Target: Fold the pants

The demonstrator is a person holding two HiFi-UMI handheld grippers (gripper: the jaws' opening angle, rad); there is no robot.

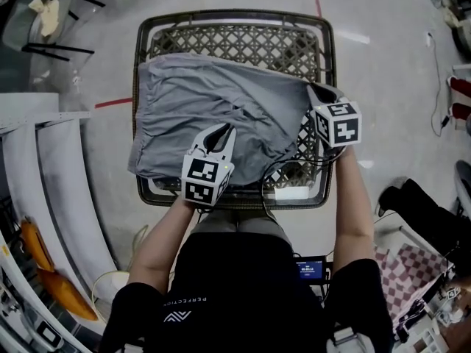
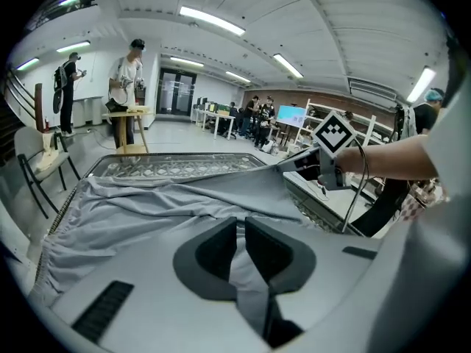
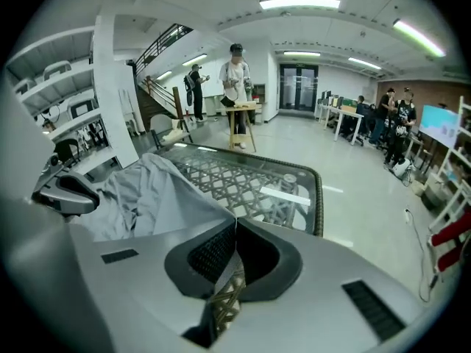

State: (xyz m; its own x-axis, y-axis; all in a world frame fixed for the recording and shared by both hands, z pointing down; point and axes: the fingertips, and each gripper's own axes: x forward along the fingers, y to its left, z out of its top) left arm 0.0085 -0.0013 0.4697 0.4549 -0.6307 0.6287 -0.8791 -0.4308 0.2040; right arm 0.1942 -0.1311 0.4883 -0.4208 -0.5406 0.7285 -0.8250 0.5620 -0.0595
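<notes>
1. Left tool (image 2: 240,223): clenched on a fold of the grey pants (image 1: 191,98). The cloth fills the narrow slot between its jaws and spreads out ahead of it.
2. Right tool (image 3: 234,225): jaws pressed together, pinching a thin edge of the pants at their very tips. From there the cloth drops away to this tool's left in a taut ridge.
3. Pants: they lie rumpled on the counter (image 1: 235,17), covering the area ahead of the left tool. The bare lattice top shows ahead of and below the right tool. One corner is held up off the surface by the right tool; the rest lies on the counter.
4. Step in hand (a judgement): a fold is being set up. Both tools have a grip, the left near the front edge and the right on the lifted corner.
5. Next move (a judgement): carry the lifted corner across towards the left tool's side while both grips hold. The cloth should stay taut enough to land flat, and the wrinkles ahead of the left tool will need smoothing.
</notes>
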